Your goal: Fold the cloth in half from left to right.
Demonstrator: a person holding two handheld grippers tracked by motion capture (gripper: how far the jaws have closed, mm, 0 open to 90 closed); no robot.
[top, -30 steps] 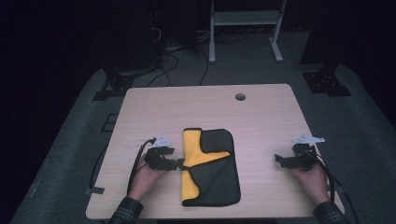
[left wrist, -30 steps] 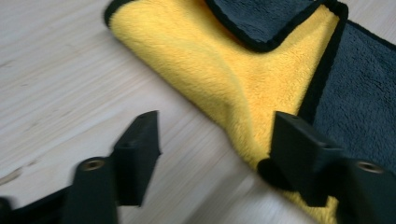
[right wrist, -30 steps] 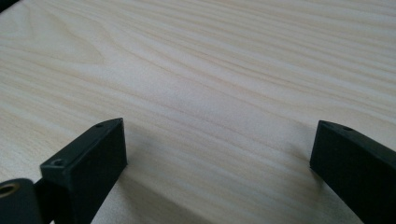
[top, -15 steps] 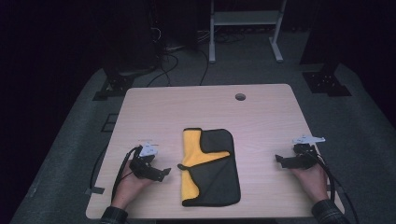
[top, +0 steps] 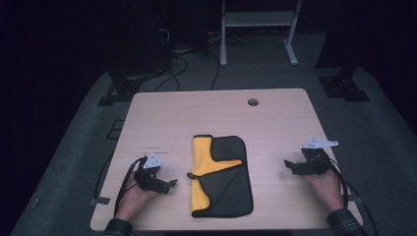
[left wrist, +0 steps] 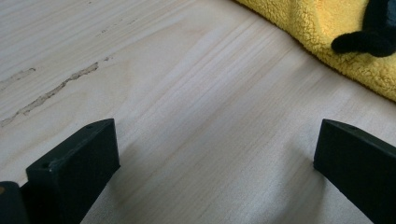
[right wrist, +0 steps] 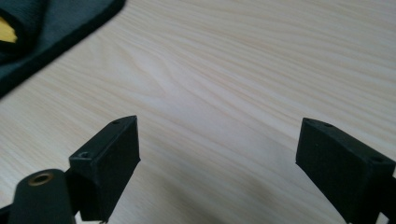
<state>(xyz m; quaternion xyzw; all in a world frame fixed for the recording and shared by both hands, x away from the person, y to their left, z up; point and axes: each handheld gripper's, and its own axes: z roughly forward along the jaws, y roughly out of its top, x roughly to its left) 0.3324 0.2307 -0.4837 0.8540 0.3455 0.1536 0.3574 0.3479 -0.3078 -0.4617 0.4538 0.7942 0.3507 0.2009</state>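
Left hand-held gripper (top: 167, 185) sits low over the desk (top: 196, 113) with its jaws spread wide and nothing between them, just bare wood grain. In the left gripper view the folded cloth (left wrist: 327, 32) pokes in ahead and off to the right of the jaws, well clear of them, and it's cut off by the frame so you get just a fuzzy yellow edge and a black loop (left wrist: 369, 39) lying on it.

Right hand-held gripper (top: 290, 167) is the same deal: jaws released, wide apart, empty, hovering near the desk surface. In the right gripper view the cloth shows ahead and to the left of the jaws, cropped at the corner, mostly the black side with a sliver of yellow, and a bit blurry.

From the high view the cloth lies flat between the two grippers, nearer the left one, touching neither. It's black with a yellow part folded over on the left gripper's side. The person's hands come in from the bottom edge, sleeves cut off. The room behind the desk is too dark to make out much.
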